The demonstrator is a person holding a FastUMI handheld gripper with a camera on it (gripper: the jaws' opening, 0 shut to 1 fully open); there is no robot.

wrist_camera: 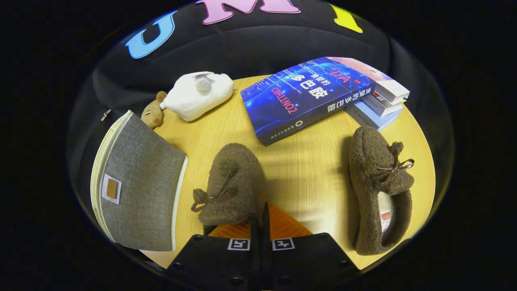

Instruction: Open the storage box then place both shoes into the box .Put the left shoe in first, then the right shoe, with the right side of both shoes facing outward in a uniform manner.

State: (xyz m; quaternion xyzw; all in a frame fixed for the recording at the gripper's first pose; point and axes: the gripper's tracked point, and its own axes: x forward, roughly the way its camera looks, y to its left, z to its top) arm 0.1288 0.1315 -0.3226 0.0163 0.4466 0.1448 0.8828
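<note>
**Fingers clenched over the near shoe**

Gripper (261, 226) pressed together, nothing between the fingers, hovering at the heel of the near brown shoe (232, 184). Second brown shoe (377, 190) well apart on the wooden table (307, 169). Grey storage box (139, 186) closed, beside the near shoe. Blue book (303, 97) beyond.

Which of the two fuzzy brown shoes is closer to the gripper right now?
The brown shoe next to the grey storage box: its heel sits right at the closed fingers of the gripper. The other brown shoe lies apart, off to the side below the stacked books.
</note>
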